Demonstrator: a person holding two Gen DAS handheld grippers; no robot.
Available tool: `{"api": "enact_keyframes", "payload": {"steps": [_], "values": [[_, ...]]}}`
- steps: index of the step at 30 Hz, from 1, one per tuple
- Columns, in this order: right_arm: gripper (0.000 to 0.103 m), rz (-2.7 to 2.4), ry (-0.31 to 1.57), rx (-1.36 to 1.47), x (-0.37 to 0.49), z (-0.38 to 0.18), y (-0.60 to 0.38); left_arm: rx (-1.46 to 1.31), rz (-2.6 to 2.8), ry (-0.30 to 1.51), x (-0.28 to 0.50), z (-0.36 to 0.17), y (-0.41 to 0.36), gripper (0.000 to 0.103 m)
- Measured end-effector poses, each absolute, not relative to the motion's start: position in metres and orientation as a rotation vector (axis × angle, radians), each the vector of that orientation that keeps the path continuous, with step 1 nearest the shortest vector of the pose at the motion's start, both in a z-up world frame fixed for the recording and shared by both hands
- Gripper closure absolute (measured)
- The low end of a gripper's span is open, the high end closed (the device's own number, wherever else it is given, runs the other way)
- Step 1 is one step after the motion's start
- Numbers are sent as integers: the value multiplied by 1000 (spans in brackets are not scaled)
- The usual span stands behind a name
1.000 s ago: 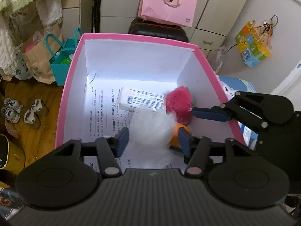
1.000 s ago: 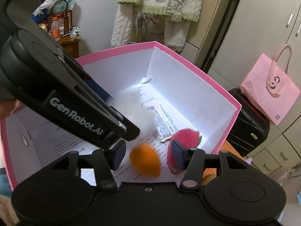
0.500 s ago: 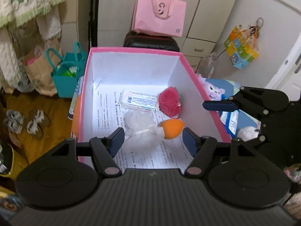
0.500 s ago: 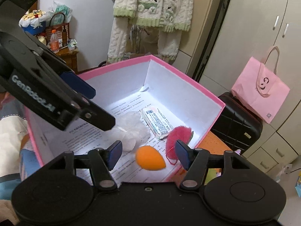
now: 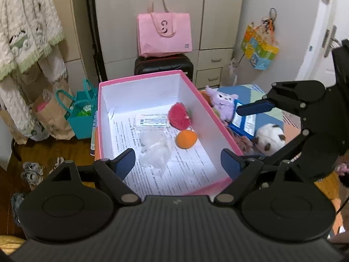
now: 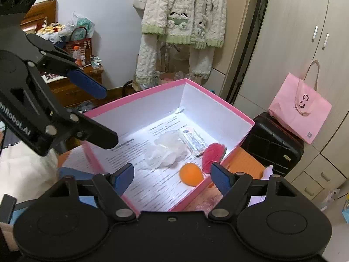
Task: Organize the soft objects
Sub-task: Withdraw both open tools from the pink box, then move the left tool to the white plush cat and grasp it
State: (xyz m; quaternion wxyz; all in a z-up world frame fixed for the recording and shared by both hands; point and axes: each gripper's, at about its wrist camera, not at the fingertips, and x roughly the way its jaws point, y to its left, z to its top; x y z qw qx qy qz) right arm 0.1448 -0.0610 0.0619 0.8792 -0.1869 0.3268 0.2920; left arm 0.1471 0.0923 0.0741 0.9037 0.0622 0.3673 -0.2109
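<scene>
A pink box (image 5: 216,118) with a white inside holds a white mesh puff (image 5: 154,150), an orange sponge (image 5: 186,138), a red fluffy ball (image 5: 180,119) and a flat white packet (image 5: 150,122). The same things show in the right wrist view: box (image 6: 218,100), puff (image 6: 166,150), sponge (image 6: 191,174), red ball (image 6: 212,154). My left gripper (image 5: 177,163) is open and empty above the box's near end. My right gripper (image 6: 172,178) is open and empty over the box's near corner. A purple plush (image 5: 221,103) and a white plush (image 5: 270,138) lie right of the box.
A blue box (image 5: 245,123) lies between the plush toys. A black suitcase (image 5: 163,65) with a pink bag (image 5: 164,32) stands behind the box. Teal (image 5: 81,118) and brown (image 5: 51,118) bags and slippers (image 5: 32,172) are on the floor at left.
Both grippers have pulled up and back out of the box and opened wider. The white puff and orange sponge now lie free on the box floor.
</scene>
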Motion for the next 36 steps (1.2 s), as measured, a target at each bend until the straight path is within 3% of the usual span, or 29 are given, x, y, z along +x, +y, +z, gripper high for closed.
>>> {"api": "enact_keyframes", "payload": {"steps": [20,36], "values": [[9,592,595,-442,36,82,-90,286,-511,626,41,81,73,8],[8,518,633,-405,-22,40,-155,374,-655,691,15,47,30,7]]}}
